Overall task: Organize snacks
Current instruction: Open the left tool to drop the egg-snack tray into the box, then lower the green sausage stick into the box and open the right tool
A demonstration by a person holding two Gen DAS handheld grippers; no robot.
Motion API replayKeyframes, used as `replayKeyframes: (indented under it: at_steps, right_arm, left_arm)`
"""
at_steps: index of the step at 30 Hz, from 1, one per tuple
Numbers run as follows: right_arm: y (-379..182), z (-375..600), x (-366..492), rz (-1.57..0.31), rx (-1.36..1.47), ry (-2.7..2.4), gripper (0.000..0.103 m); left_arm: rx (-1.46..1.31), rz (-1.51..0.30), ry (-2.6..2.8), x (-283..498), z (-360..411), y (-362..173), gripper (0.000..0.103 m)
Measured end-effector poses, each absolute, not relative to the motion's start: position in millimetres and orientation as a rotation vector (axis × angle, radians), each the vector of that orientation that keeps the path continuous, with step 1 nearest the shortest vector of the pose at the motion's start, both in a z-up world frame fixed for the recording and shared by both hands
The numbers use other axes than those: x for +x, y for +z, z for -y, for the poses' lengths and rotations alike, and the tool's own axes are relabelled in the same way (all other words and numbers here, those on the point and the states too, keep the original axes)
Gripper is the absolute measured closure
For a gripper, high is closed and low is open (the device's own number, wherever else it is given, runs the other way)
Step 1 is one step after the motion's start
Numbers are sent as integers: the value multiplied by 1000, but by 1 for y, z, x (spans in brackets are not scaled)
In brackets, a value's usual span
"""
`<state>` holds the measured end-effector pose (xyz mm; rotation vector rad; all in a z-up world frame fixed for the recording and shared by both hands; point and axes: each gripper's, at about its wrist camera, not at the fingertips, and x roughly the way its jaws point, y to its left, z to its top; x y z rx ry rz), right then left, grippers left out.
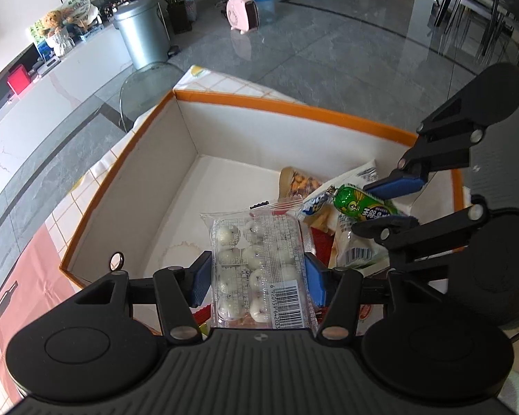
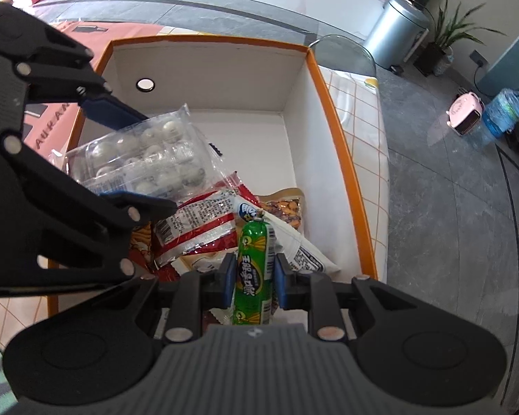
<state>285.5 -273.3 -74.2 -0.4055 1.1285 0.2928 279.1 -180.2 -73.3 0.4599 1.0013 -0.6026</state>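
Your left gripper (image 1: pixel 257 278) held the clear tray pack of white balls (image 1: pixel 256 263) between half-spread jaws, over the near end of the orange-rimmed box (image 1: pixel 294 102); your right gripper (image 2: pixel 253 276) was clamped tight on the green sausage stick (image 2: pixel 254 269), its long axis pointing at the far wall, above the snack heap (image 2: pixel 204 228) in the box's near corner

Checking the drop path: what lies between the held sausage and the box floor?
Other snack packets, seen in the right wrist view below the green sausage.
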Motion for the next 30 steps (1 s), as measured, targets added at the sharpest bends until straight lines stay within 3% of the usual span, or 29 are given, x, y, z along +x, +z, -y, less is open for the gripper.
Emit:
replayKeyframes:
  at_steps: [11, 23, 25, 30]
  right_arm:
    - [-79, 270, 295, -1148, -426, 317, 83]
    - [-77, 268, 298, -1202, -408, 334, 82]
    - [-77, 267, 299, -1211, -409, 330, 79]
    - [-71, 267, 298, -1229, -381, 322, 67]
  left_arm:
    - [486, -1016, -622, 284, 174, -79, 39]
    - [578, -998, -682, 265, 174, -75, 27]
    - [590, -982, -685, 261, 174, -70, 22]
    - [605, -960, -695, 254, 172, -59, 21]
